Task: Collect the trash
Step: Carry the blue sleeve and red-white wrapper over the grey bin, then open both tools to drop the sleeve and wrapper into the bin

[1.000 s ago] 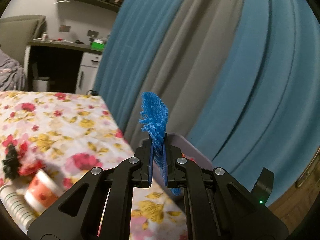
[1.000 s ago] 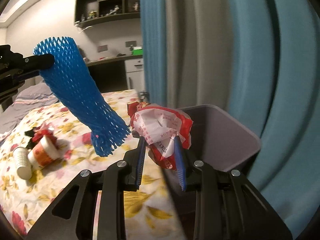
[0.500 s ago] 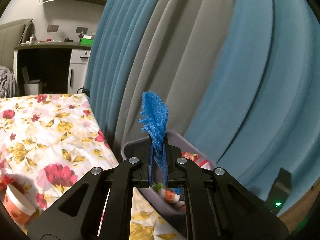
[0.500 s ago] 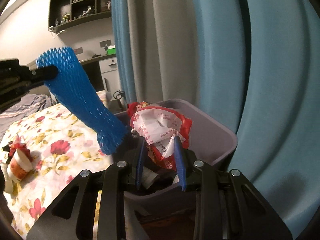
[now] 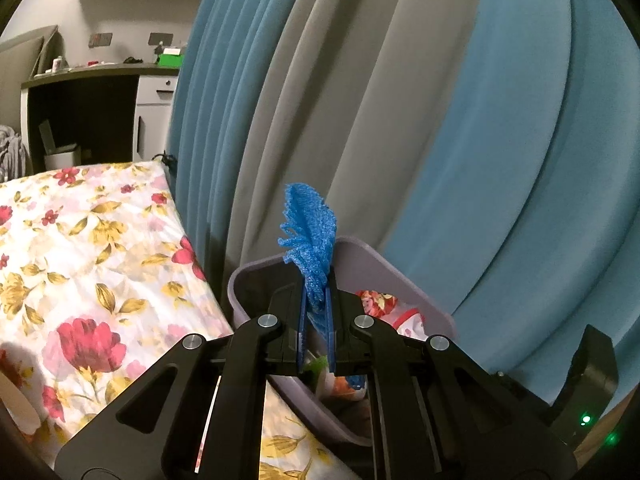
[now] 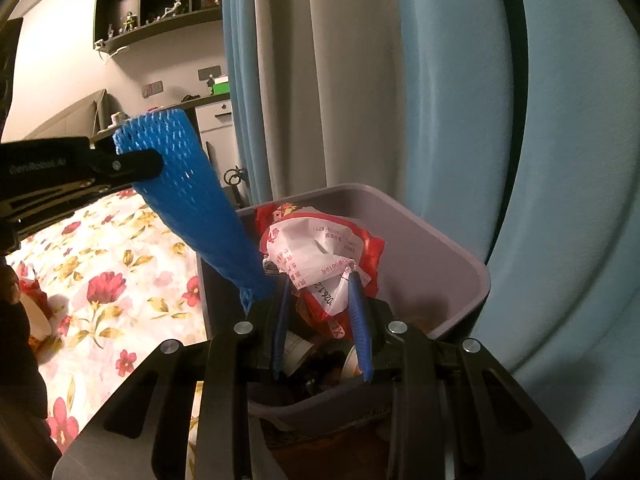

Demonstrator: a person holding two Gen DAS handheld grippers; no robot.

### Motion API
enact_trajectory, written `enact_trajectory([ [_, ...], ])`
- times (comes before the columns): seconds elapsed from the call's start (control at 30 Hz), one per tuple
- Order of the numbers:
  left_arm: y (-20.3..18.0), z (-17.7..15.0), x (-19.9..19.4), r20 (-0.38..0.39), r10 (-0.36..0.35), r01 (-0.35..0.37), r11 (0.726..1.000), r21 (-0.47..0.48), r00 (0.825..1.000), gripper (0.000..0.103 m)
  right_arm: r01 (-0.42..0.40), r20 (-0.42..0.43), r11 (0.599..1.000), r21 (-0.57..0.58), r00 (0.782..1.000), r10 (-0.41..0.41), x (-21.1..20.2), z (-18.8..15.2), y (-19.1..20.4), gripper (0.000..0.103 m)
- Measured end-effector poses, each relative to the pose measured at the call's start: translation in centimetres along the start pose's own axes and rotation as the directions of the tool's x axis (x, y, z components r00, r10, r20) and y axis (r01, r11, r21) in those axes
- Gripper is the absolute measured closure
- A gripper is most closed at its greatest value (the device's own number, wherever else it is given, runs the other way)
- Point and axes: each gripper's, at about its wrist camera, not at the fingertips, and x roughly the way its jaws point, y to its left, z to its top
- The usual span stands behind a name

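A: Figure, left wrist view: what do the jaws hold?

B: The left gripper (image 5: pixel 316 304) is clenched on a blue foam fruit net (image 5: pixel 310 244); in the right wrist view the net (image 6: pixel 192 196) hangs from those jaws with its lower end dipping inside the near corner of the grey waste bin (image 6: pixel 452 264); a second ago the net hung over the floral bedspread (image 5: pixel 88 264), short of the bin.

A: And the right wrist view?

B: The right gripper (image 6: pixel 320 312) is closed around a crumpled red-and-white snack wrapper (image 6: pixel 320 256); it now sits above the bin's opening, where earlier it was beside the rim; other litter already lies at the bottom.

A: Meaning for the task?

B: Both pieces appear carried to the drop point; releasing each pair of jaws is probably what remains; the net, long and springy, may catch on the rim.
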Motion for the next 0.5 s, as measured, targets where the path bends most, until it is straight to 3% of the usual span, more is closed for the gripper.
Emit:
enact_trajectory([
  [0.5,-0.8,-1.5,2.7,-0.095,-0.018,0.018,1.0,0.006,0.995,0.096,-0.001,-0.04,1.0,0.011,0.999,0.001,1.4,-0.4,-0.9,0.073],
])
